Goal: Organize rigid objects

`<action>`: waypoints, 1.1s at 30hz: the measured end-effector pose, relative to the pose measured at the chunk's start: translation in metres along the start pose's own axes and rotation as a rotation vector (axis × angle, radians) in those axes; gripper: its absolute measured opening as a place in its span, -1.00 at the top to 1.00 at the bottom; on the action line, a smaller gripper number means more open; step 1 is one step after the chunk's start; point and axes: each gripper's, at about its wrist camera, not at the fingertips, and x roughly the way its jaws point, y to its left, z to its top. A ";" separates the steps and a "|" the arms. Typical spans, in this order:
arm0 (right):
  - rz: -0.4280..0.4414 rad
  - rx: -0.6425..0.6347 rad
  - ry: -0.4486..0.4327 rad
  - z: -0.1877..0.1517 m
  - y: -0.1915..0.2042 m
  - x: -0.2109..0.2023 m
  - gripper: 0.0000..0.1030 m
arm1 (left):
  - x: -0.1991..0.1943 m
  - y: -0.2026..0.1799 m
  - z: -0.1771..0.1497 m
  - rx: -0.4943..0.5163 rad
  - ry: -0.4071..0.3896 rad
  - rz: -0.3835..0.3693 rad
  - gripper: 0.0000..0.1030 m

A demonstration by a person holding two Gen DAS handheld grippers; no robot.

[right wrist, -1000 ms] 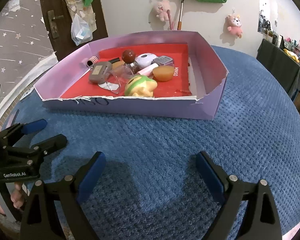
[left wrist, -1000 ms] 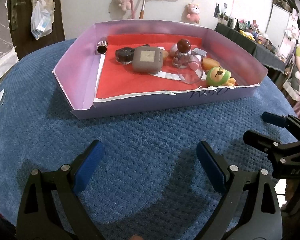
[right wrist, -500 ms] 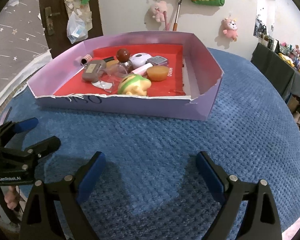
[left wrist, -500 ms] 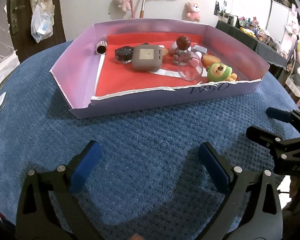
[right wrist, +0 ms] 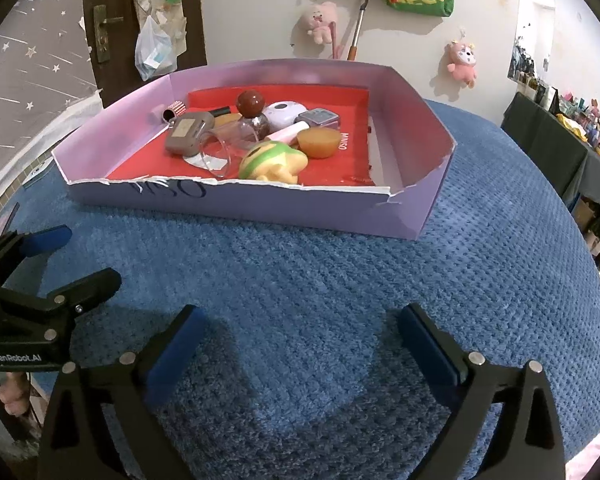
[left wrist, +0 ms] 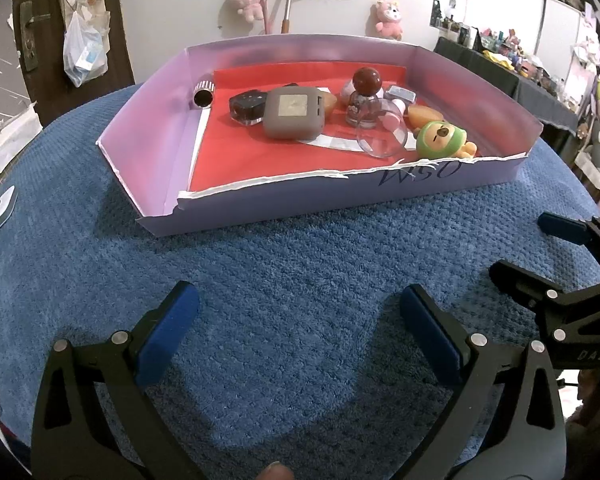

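In front of the purple box (left wrist: 332, 196), over bare blue cloth (left wrist: 284, 280), both grippers hover side by side. The left gripper (left wrist: 298, 320) has spread a little wider than a second ago and holds nothing; the right gripper (right wrist: 300, 332) is opening its jaws, nothing between them. Since both are empty and apart from the box, sorting looks finished or not begun. The small things, a gray case (left wrist: 294, 114), a glass bottle (left wrist: 363, 100) and a green toy (left wrist: 442, 138), lie inside the box, well beyond both grippers.
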 end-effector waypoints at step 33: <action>-0.001 0.000 -0.002 -0.001 0.000 0.000 -1.00 | 0.001 -0.001 0.000 0.000 0.000 0.002 -1.00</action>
